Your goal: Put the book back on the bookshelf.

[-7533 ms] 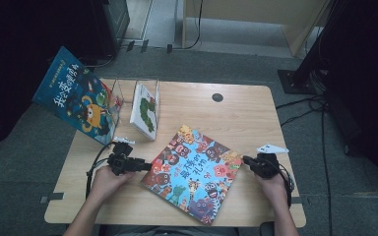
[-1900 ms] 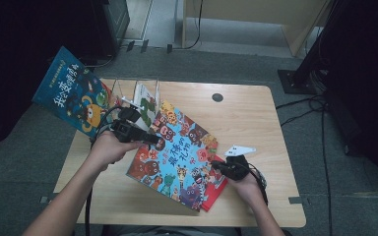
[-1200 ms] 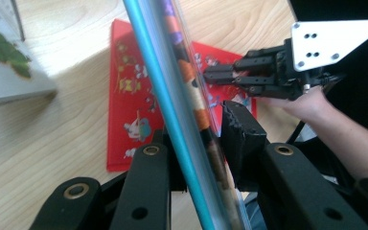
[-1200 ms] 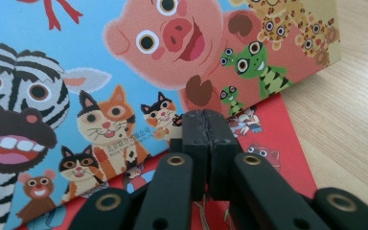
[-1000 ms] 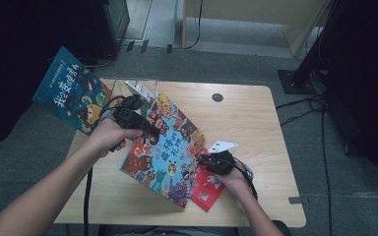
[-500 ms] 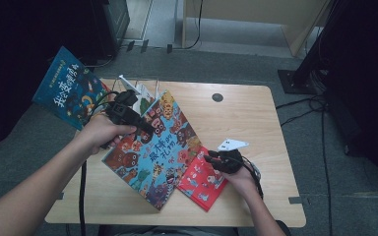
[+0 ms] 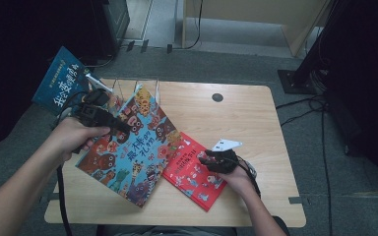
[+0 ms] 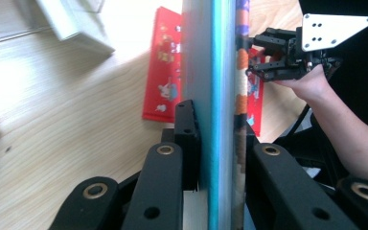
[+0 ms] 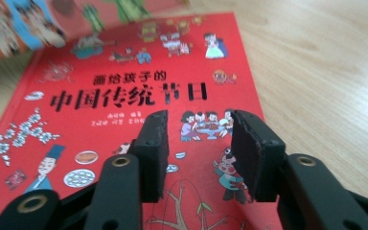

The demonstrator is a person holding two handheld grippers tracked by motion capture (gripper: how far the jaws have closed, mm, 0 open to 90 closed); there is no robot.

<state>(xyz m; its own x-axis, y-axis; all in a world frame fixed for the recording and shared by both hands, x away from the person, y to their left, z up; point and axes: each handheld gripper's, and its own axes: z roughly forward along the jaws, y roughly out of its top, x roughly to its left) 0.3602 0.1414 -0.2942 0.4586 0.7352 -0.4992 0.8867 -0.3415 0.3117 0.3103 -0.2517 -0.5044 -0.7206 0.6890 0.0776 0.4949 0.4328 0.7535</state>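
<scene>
Overhead camera faces down; both gripper cameras closely share the red book [image 9: 139, 91]

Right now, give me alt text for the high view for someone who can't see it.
The left tongs grip the blue picture book by its edge, tilting it up off the wooden table. The right tongs hover open over the red book, which lies flat on the table.

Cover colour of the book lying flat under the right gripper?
Red, with black Chinese title characters and small cartoon figures. The red book shows best in the right gripper view.
</scene>
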